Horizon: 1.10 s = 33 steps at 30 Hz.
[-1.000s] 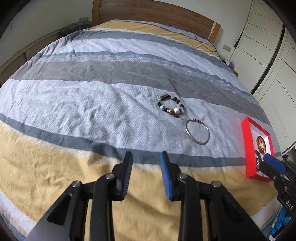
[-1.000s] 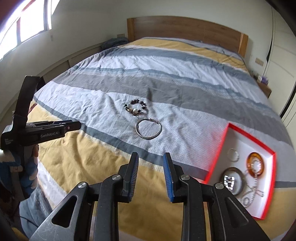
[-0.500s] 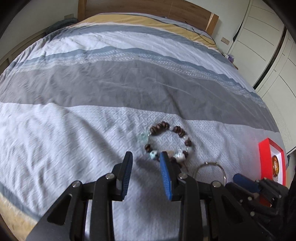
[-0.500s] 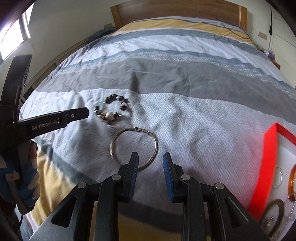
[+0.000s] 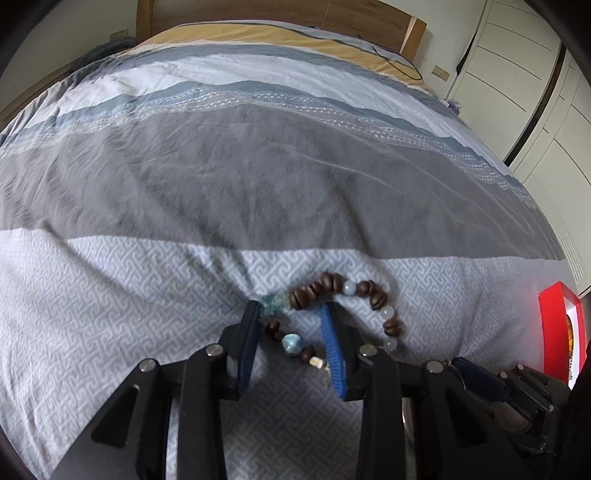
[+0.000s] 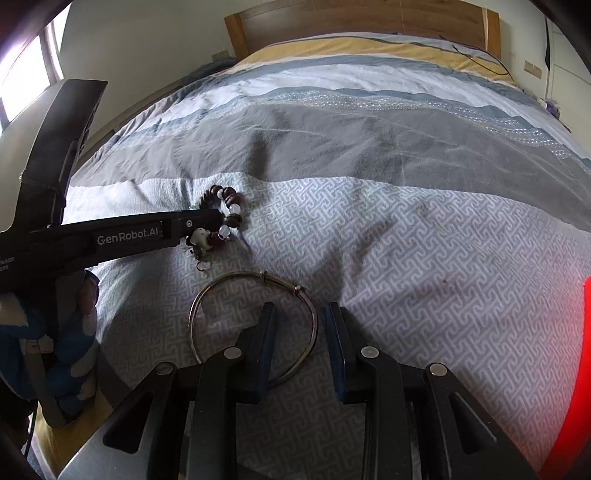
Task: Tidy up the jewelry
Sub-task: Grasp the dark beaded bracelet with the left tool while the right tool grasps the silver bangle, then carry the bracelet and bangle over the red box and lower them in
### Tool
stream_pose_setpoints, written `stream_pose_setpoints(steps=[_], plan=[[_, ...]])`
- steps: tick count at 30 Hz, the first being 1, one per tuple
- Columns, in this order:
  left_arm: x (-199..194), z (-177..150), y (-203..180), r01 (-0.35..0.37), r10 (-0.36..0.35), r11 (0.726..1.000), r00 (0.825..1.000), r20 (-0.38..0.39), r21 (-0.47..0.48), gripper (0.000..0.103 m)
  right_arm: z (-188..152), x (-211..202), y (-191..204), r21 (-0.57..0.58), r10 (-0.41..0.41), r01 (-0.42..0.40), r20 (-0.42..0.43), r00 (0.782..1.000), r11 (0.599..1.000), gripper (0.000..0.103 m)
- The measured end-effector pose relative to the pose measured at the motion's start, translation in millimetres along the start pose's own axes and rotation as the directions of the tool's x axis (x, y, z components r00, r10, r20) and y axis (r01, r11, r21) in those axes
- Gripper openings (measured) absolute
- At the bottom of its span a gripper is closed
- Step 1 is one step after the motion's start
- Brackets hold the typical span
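Looking along the left claw [image 5: 290, 341], the bed [image 5: 258, 177] spreads wide ahead, its striped duvet bare up to the wooden headboard [image 5: 280, 11]; white wardrobe doors [image 5: 524, 74] close off the right side. A red tray [image 5: 554, 332] shows only as a strip at the right edge, near the bed's side. The left claw stands partly open, its blue pads set on the duvet astride the near left arc of the beaded bracelet [image 5: 343, 314]: a pale blue bead and a few brown ones lie in the gap, while the rest of the loop curves out past the right pad. Whether the pads touch the beads cannot be told; they are not pressing on them. The right claw [image 5: 480, 380] is a dark shape low on the right.

From the right wrist, open duvet runs ahead and to the right as far as the red tray's edge [image 6: 576, 387]. To the left the other claw [image 6: 207, 221] reaches in level, its tip on the beaded bracelet [image 6: 225, 210], held by a hand in a blue glove [image 6: 70, 339]. The right claw [image 6: 299, 339] is partly open, straddling the right side of the metal bangle [image 6: 255, 325], which lies flat; the wire passes untouched between the pads.
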<state>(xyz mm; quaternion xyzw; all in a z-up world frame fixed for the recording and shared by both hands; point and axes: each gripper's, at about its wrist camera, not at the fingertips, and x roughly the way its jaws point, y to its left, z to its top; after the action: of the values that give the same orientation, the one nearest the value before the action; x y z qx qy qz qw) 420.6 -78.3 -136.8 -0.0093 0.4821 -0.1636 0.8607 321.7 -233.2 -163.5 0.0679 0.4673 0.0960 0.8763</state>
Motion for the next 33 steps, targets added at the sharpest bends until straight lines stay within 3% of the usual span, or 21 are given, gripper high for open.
stream_pose_setpoints(steps=[5,7,18,33], plan=[[2.4,6.9,-3.5,-0.007,0.006,1.000,1.000,0.011,0.017,0.021,4.0,3.9,-9.6,0.056,0.017,-0.018,0.029,0.999,0.998,0.008],[0.8,8.1,-5.1,-0.005,0.004,1.000,1.000,0.014,0.023,0.013,3.4,1.3,-9.6,0.059,0.013,-0.015,0.039,0.999,0.998,0.007],[-38.3,-4.8,-20.2,-0.016,0.014,0.999,0.999,0.045,0.051,0.013,4.8,-40.5,3.1,0.018,-0.008,0.006,0.111,0.994,1.000,0.005],[-150.3,-15.3,-63.7,0.002,-0.018,0.993,0.992,0.125,0.121,0.012,0.5,-168.1,7.0,0.008,-0.090,0.091,0.244,0.966,0.996,0.003]])
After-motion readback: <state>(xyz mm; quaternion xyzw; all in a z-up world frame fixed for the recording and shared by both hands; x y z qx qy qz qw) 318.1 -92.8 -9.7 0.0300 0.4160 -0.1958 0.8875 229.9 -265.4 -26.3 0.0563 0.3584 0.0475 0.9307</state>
